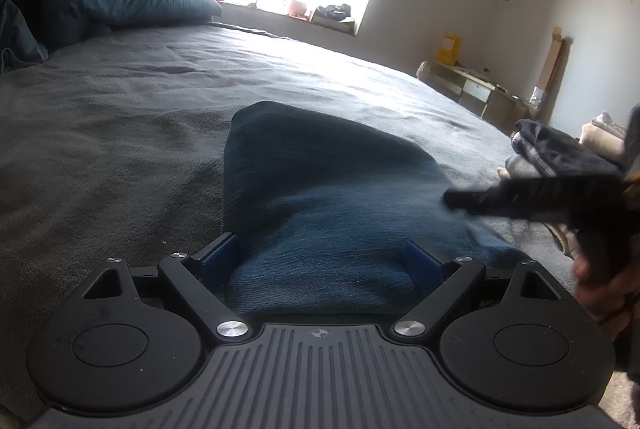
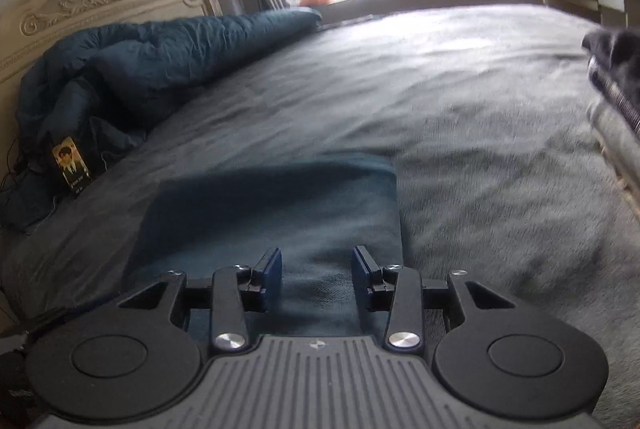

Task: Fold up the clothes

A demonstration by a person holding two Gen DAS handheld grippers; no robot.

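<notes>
Grey bed (image 1: 120,117) holds one folded jeans (image 1: 320,189), one clothes stack (image 1: 560,149).

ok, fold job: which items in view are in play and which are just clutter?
In play:
- folded jeans
- stack of folded clothes
- left gripper, right gripper, both open

Lying about:
- teal duvet
- photo card
- windowsill bits
- yellow box
</notes>
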